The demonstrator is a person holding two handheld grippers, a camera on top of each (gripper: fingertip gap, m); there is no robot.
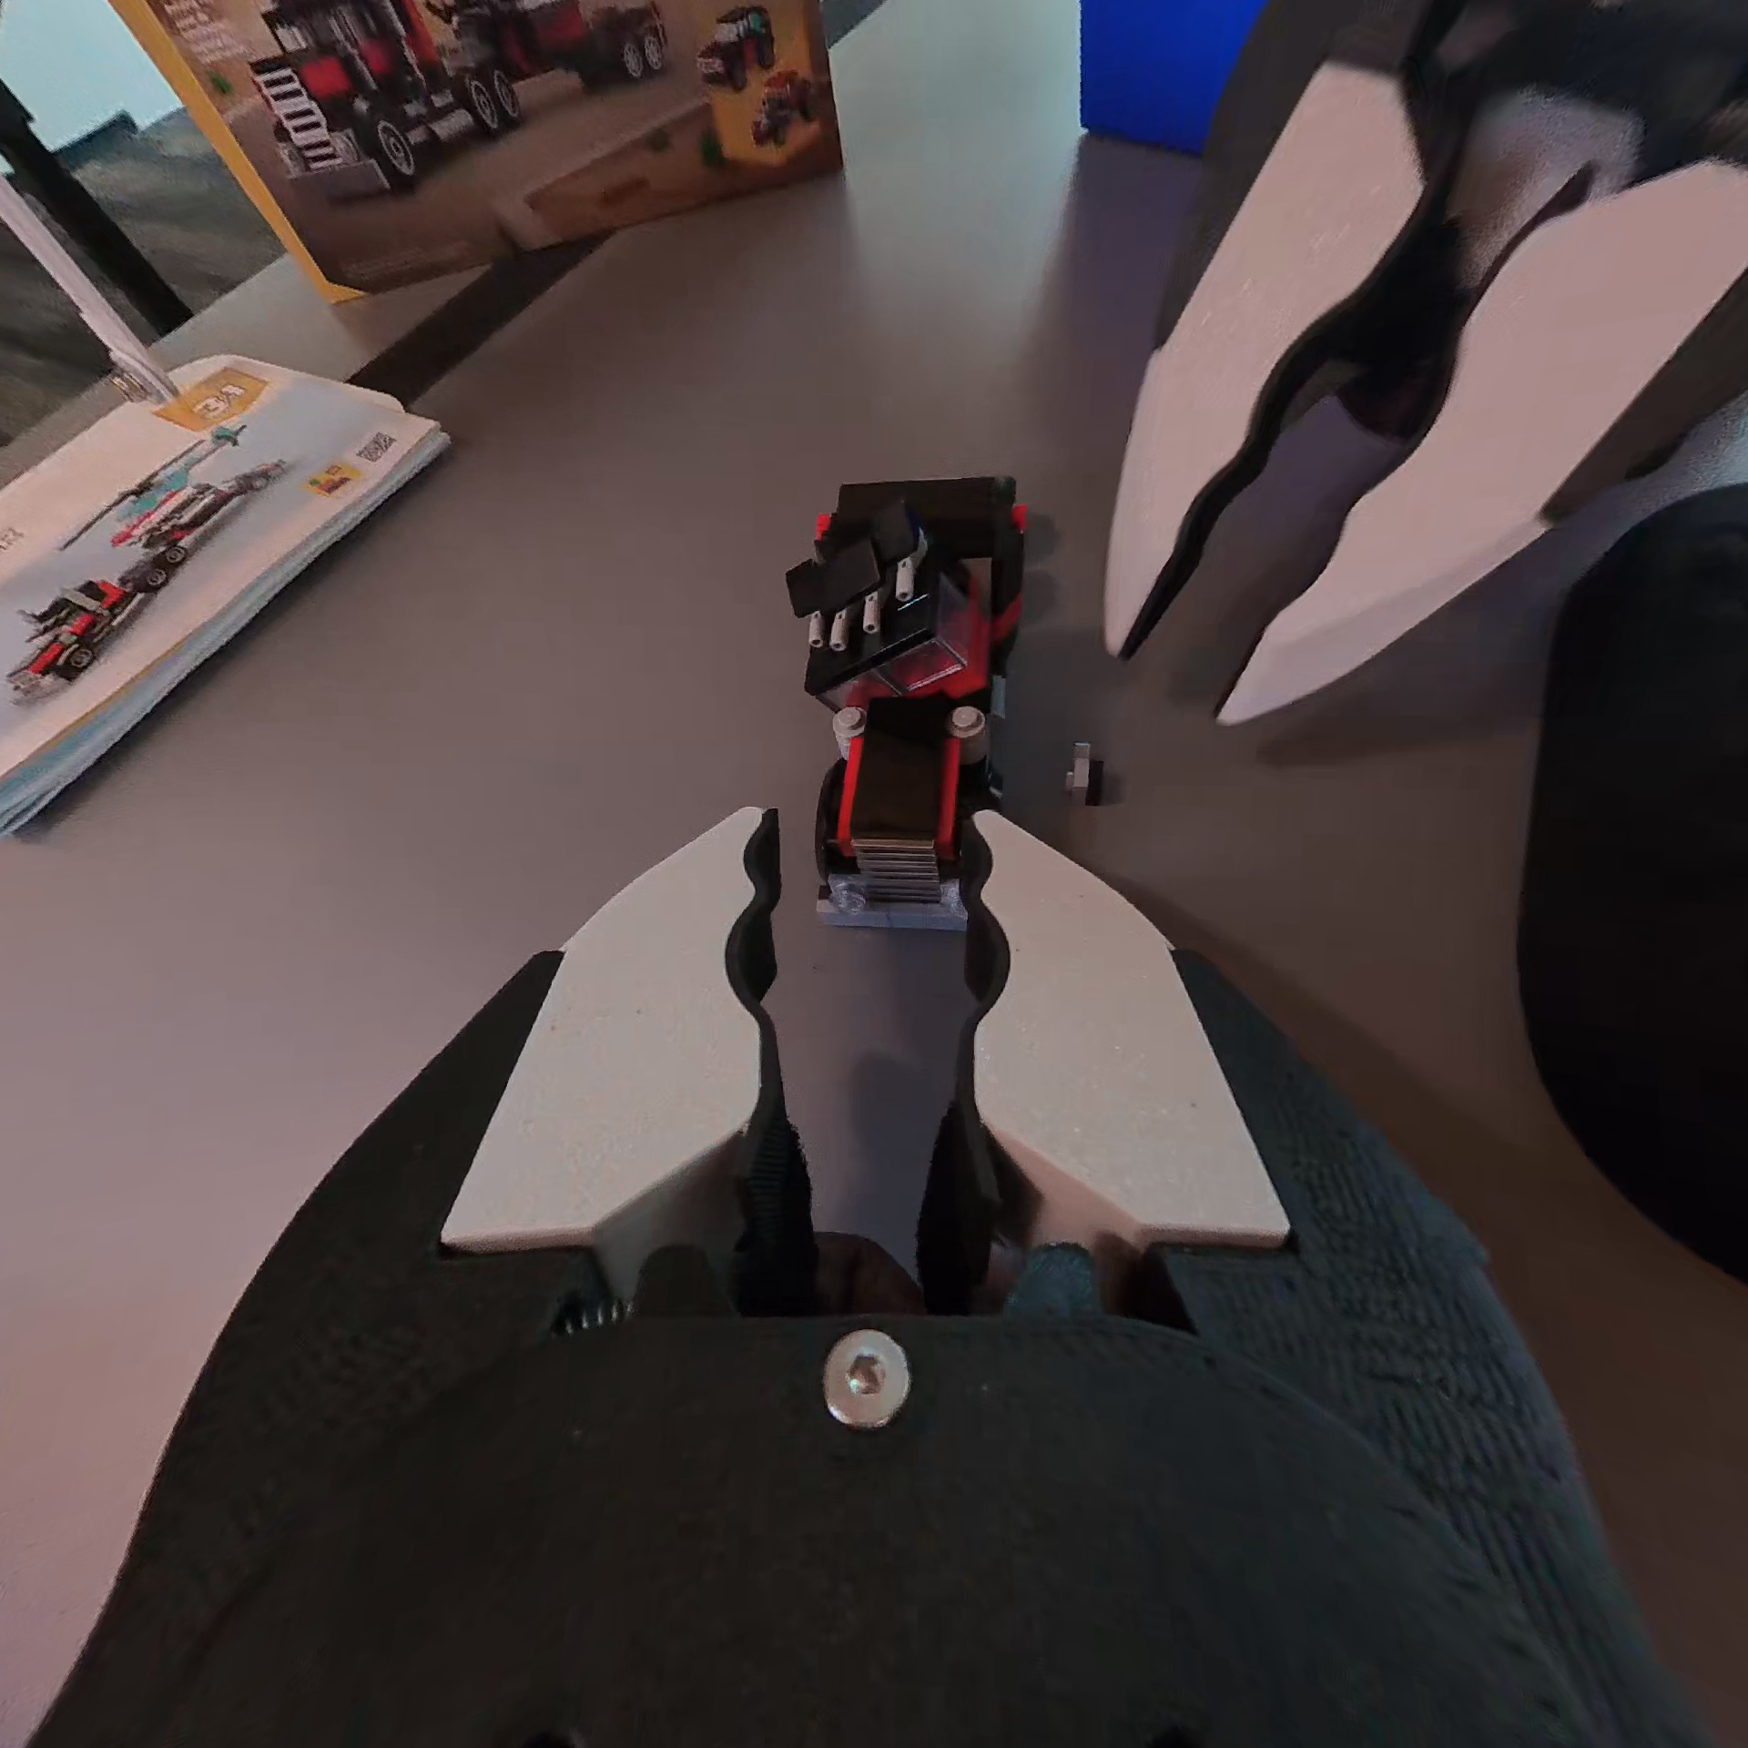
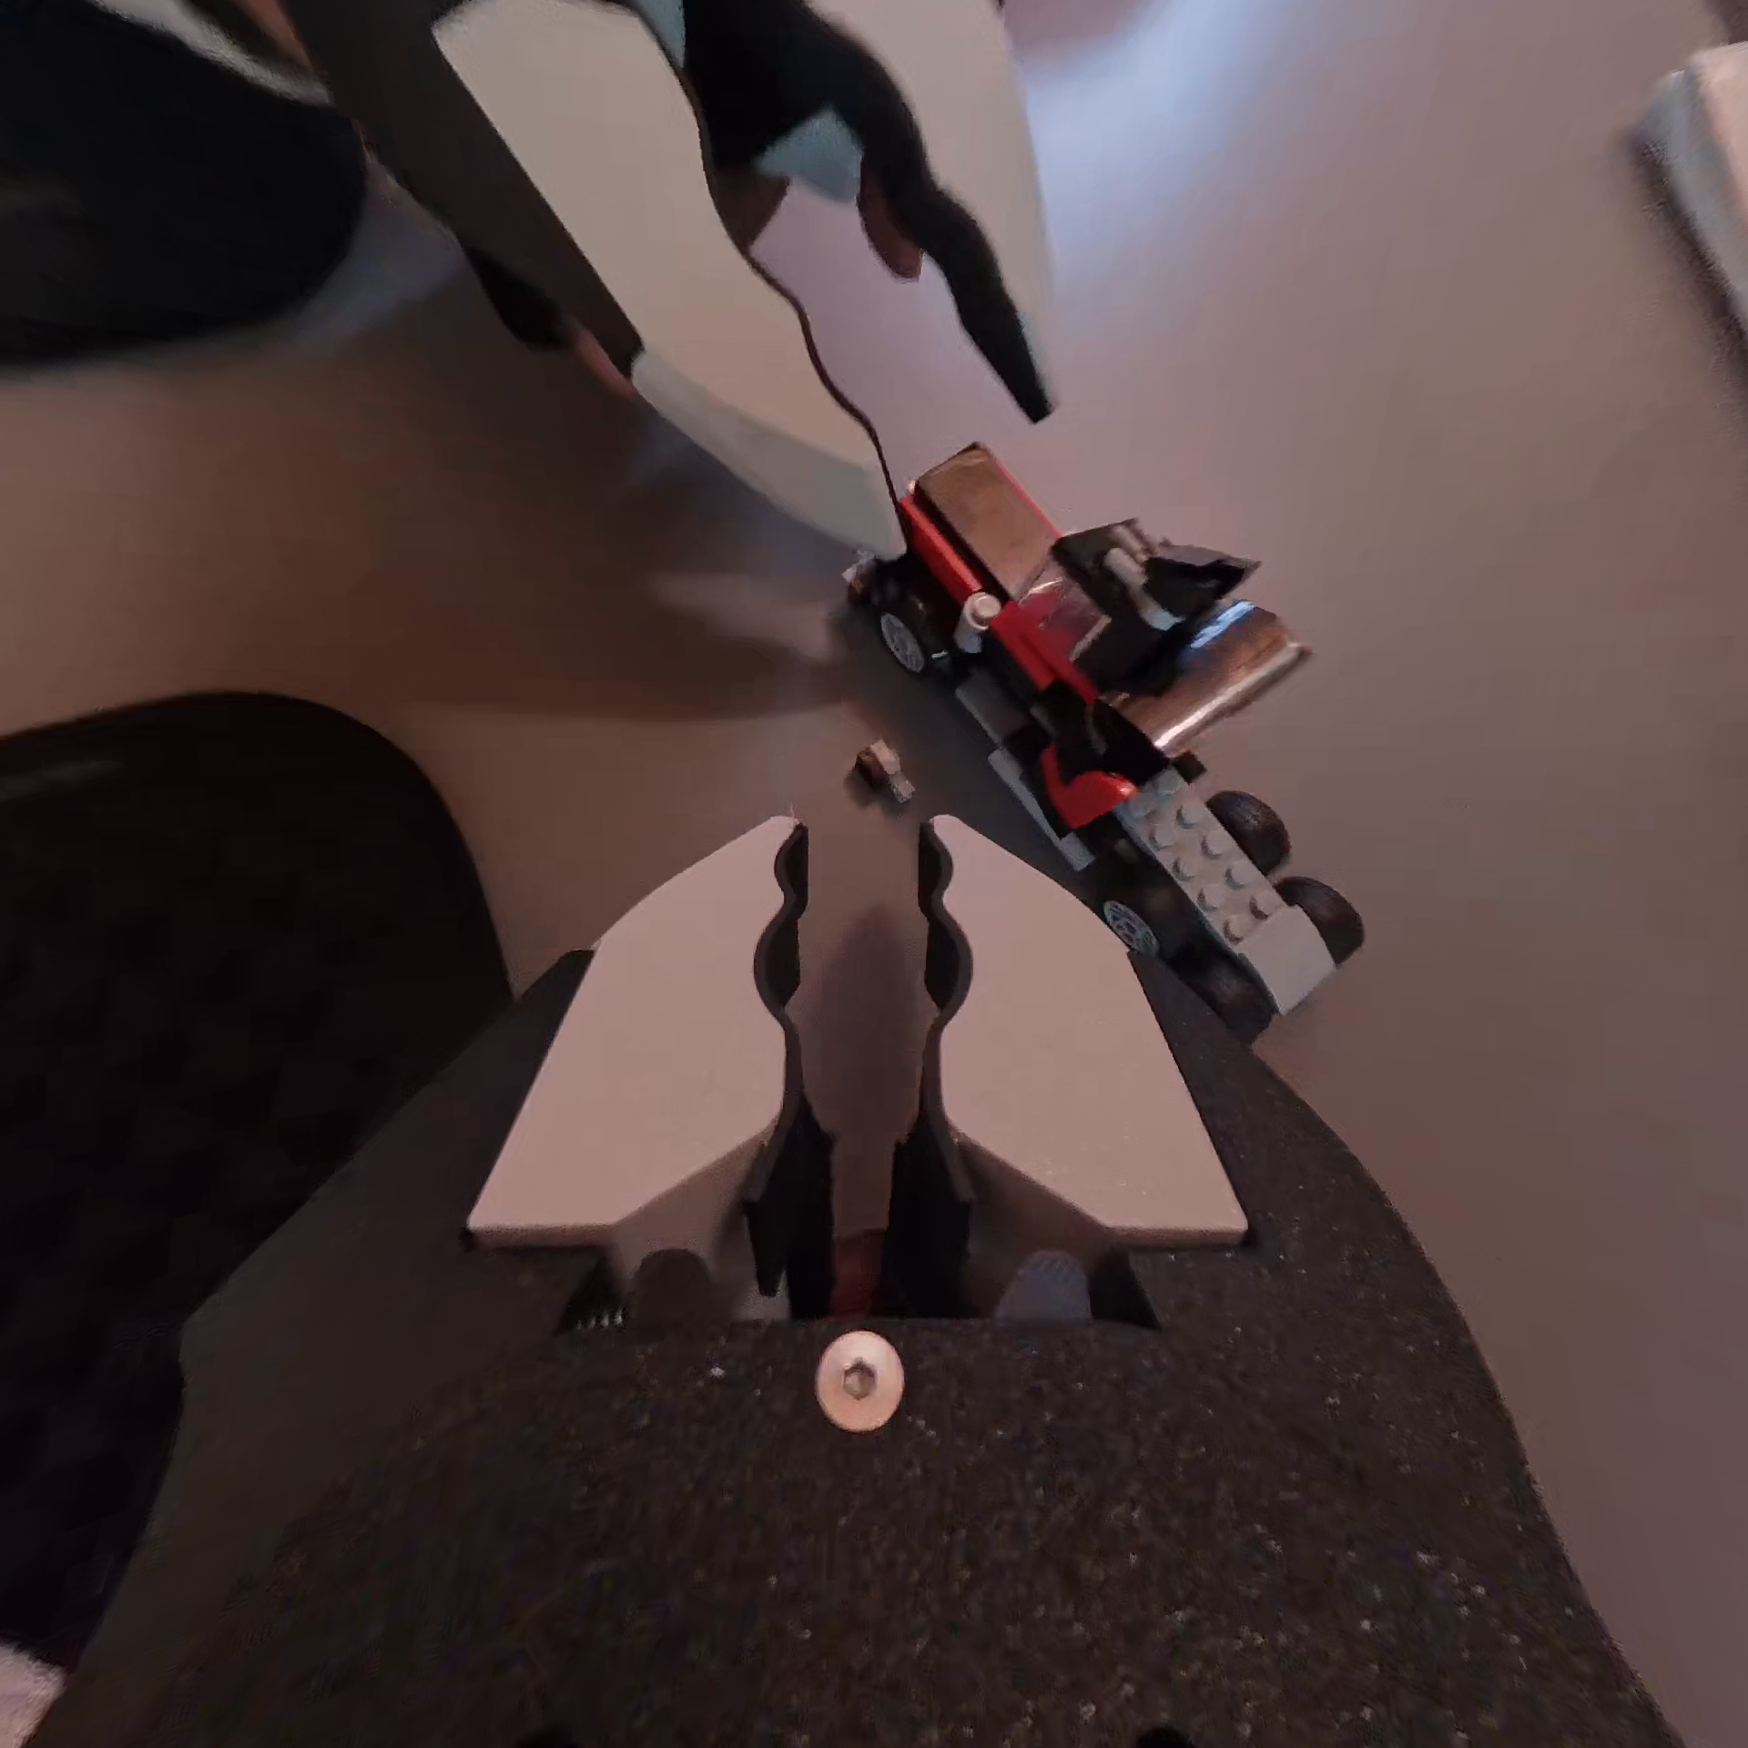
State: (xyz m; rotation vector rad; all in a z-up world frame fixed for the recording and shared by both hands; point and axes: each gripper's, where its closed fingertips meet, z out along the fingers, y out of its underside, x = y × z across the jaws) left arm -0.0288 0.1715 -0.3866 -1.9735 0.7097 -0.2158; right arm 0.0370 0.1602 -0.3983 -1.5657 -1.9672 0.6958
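A red, black and grey brick-built toy truck stands on the grey table, its grille toward my left gripper. My left gripper is open, its tips either side of the truck's front end. The right fingertip lies against the truck's side and the left one stands apart from it. The right wrist view shows the truck side-on, with the left gripper at its nose. My right gripper is open and empty. A small loose grey and black piece lies just ahead of its tips, and it also shows beside the truck.
A toy set box stands at the back left. An instruction booklet lies at the left. A blue object is at the back. A dark rounded object is at the right, also seen in the right wrist view. Tip to tip, the grippers are about 7 cm apart.
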